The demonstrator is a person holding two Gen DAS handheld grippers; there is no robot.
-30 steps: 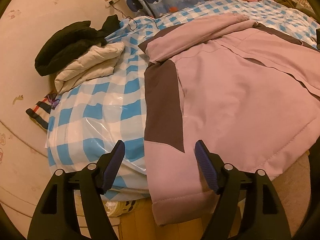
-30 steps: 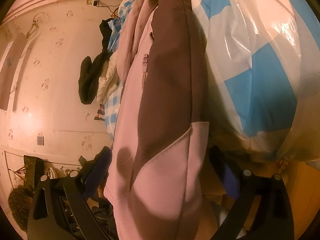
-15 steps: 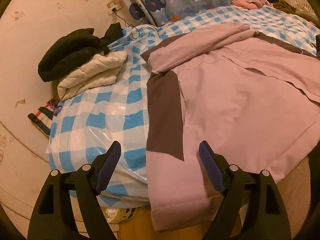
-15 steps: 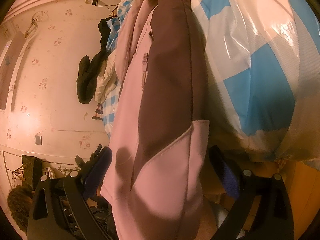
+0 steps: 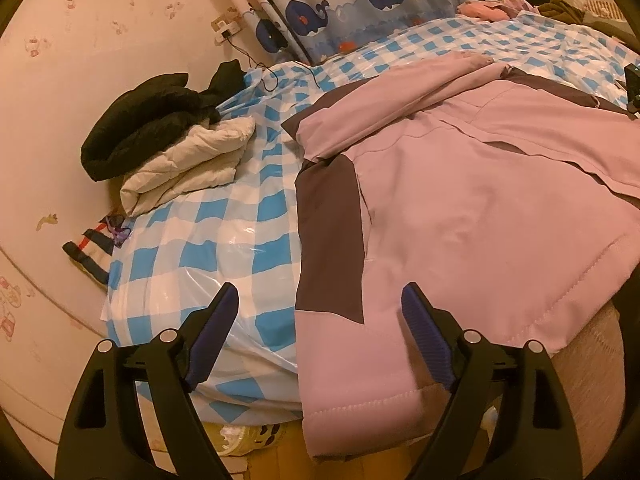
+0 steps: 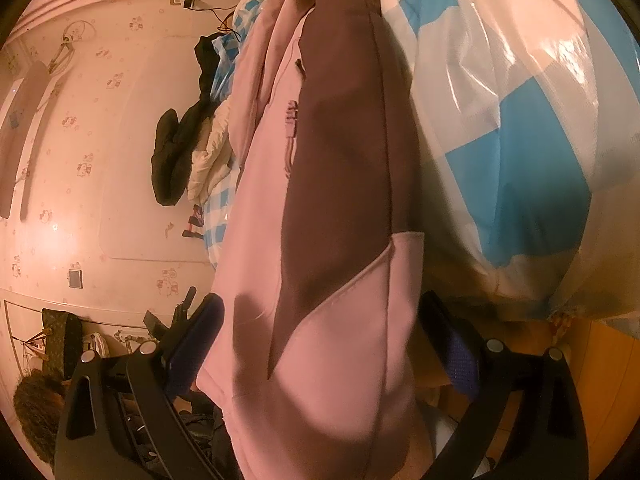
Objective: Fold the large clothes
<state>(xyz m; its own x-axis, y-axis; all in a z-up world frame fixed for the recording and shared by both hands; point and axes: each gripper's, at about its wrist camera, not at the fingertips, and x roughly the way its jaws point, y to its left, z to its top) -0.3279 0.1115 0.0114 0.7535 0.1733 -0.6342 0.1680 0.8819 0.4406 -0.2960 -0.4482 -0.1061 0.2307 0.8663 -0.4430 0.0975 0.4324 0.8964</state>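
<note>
A large pink jacket (image 5: 460,208) with dark brown side panels lies spread on a bed covered in blue-and-white checked plastic (image 5: 224,240). Its hem corner hangs over the bed's near edge. My left gripper (image 5: 318,290) hovers just in front of that corner. Its jaws are opening, and the pads do not press the cloth. In the right wrist view the jacket's (image 6: 320,340) other hanging hem fills the space between the wide-apart fingers of my right gripper (image 6: 322,300). The pads there stand beside the fabric without squeezing it.
A folded black garment (image 5: 140,128) sits on a folded cream one (image 5: 188,168) at the bed's left, against the wall. A striped cloth (image 5: 88,248) hangs off the left edge. A whale-print curtain (image 5: 360,8) and more clothes (image 5: 484,8) lie beyond. Wooden floor (image 6: 600,352) shows below.
The left gripper's jaws have spread wider and its view has tipped up slightly, showing more of the curtain. The right gripper and the hem between its fingers have stayed put.
</note>
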